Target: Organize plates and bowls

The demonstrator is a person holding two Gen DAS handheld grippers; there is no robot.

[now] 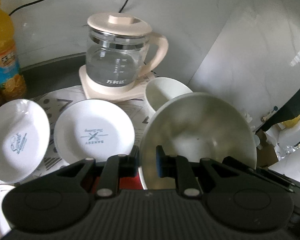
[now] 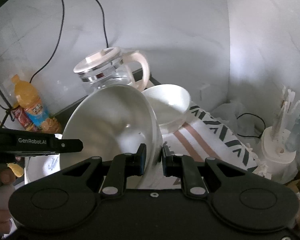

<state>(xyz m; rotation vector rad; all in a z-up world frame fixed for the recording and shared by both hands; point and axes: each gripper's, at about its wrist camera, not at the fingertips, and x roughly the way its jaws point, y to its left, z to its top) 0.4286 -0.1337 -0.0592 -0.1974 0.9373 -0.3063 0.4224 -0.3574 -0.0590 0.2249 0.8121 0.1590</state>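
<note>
Both hand-held grippers, left [image 1: 147,163] and right [image 2: 153,160], pinch opposite rim edges of the large glossy white ceramic bowl [image 1: 200,132], tilted above the patterned tabletop [image 2: 206,138]; its lower rim is hidden behind them.

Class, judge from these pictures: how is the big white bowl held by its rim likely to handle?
The big bowl looks glazed, so probably slippery. It seems rigid and breakable. Each hand-held gripper, left and right, pinches only the rim, so it may tilt.

"GenRobot.AI" stands on the left hand-held gripper [image 2: 33,141]; Chinese characters "万利达" mark the glass kettle [image 1: 116,60].
</note>
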